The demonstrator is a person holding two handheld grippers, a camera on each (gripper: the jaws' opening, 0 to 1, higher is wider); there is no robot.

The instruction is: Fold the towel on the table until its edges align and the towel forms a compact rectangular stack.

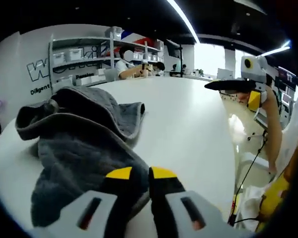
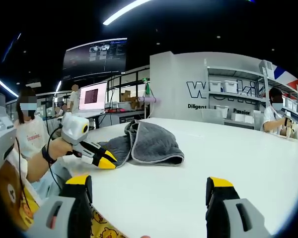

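White and wide, the tabletop (image 1: 188,129) is stretching out in front of us, with shelves (image 1: 84,59) of white bins (image 2: 223,86) and a big wall sign sitting behind it. We are seeing the gray towel (image 1: 84,148) lying in a soft, bumpy heap on the tabletop, bunched up with its edges not lined up. In the left gripper view it is sitting at about 9 o'clock, reaching down to our left claw (image 1: 140,173). That claw is looking clenched, with its yellow tips nearly touching, pressing right at the near edge of the towel; we cannot tell if any cloth is pinched between them. In the right gripper view the towel (image 2: 149,144) is lying near the middle, and the left claw (image 2: 108,161) is coming in from 9 o'clock, touching the towel's near corner. Our right claw (image 2: 149,186) is hanging released, its jaws spread wide apart over bare tabletop, well apart from the towel. People are sitting at desks far behind.
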